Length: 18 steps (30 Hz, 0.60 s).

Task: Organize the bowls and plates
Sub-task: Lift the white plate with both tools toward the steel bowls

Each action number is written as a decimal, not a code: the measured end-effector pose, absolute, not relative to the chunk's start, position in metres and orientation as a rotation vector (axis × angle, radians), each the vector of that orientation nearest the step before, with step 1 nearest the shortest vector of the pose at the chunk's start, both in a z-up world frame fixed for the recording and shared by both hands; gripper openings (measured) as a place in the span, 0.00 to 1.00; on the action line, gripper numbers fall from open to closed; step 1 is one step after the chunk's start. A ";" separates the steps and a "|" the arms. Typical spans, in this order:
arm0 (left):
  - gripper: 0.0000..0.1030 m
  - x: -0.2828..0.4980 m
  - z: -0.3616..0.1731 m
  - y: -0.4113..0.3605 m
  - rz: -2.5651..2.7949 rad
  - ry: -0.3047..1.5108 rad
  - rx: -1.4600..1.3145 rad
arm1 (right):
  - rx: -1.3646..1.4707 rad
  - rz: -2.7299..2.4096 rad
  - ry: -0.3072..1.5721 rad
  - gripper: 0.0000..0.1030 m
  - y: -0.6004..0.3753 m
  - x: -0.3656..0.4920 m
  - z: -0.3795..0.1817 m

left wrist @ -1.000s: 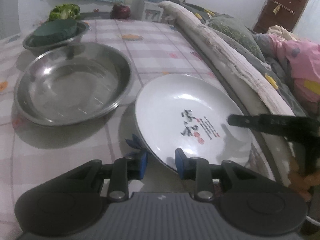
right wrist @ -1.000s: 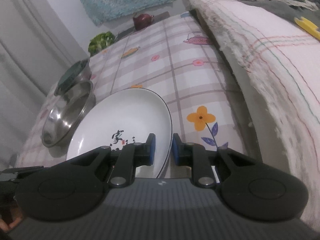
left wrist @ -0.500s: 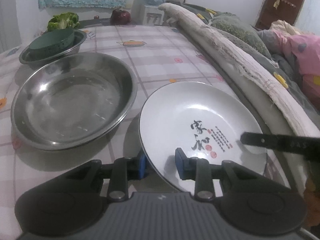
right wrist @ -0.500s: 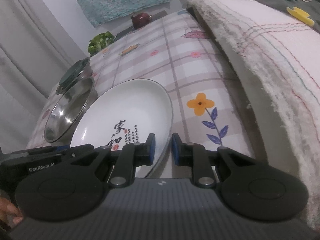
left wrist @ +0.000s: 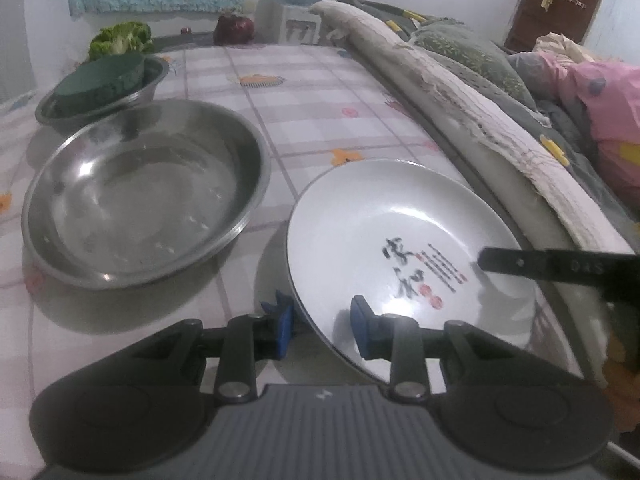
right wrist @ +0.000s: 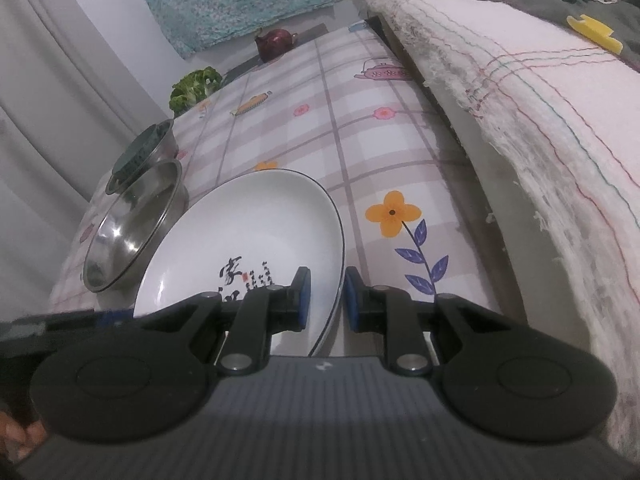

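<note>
Now, in the left wrist view, the left gripper (left wrist: 322,326) pinches the near rim of the white plate (left wrist: 392,236), one blue pad under the rim and one on top. The plate sits near the table's (left wrist: 312,92) right edge, tipped up a little. Just beside it, toward the left edge, sits the big steel bowl (left wrist: 140,196). Behind that, a small steel bowl (left wrist: 104,98) holds a green dish (left wrist: 102,80). The other gripper's black finger reaches over the plate from the right.

Next, in the right wrist view, the right gripper (right wrist: 324,300) holds the same white plate (right wrist: 256,236) by its right rim, fingers close together with the rim between the pads. The bed's pink blanket (right wrist: 520,120) runs along the table's right edge.

Both grips are only on the thin rim. If one hand pulls faster, the smooth plate could slip out and fall. It could also bump the big steel bowl on the way.
</note>
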<state>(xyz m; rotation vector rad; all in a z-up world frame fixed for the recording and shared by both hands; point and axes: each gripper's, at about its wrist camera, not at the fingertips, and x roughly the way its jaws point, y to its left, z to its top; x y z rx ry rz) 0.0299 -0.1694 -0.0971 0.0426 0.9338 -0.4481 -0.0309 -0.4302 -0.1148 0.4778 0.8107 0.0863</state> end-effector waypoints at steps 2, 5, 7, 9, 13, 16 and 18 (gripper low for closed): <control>0.30 0.032 -0.097 -0.172 -0.442 0.928 0.056 | 0.475 0.085 0.808 0.17 -0.429 -0.032 -0.115; 0.30 0.034 -0.097 -0.176 -0.440 0.921 0.078 | 0.475 0.086 0.807 0.17 -0.429 -0.032 -0.116; 0.30 0.034 -0.097 -0.178 -0.430 0.917 0.088 | 0.468 0.085 0.805 0.17 -0.427 -0.032 -0.115; 0.30 0.035 -0.097 -0.179 -0.424 0.915 0.087 | 0.460 0.083 0.805 0.17 -0.426 -0.033 -0.115; 0.28 0.033 -0.095 -0.180 -0.411 0.913 0.093 | 0.426 0.077 0.804 0.18 -0.422 -0.033 -0.113; 0.28 0.031 -0.094 -0.178 -0.406 0.921 0.094 | 0.414 0.079 0.805 0.19 -0.421 -0.032 -0.111; 0.28 0.029 -0.093 -0.176 -0.402 0.929 0.091 | 0.411 0.085 0.807 0.19 -0.419 -0.031 -0.111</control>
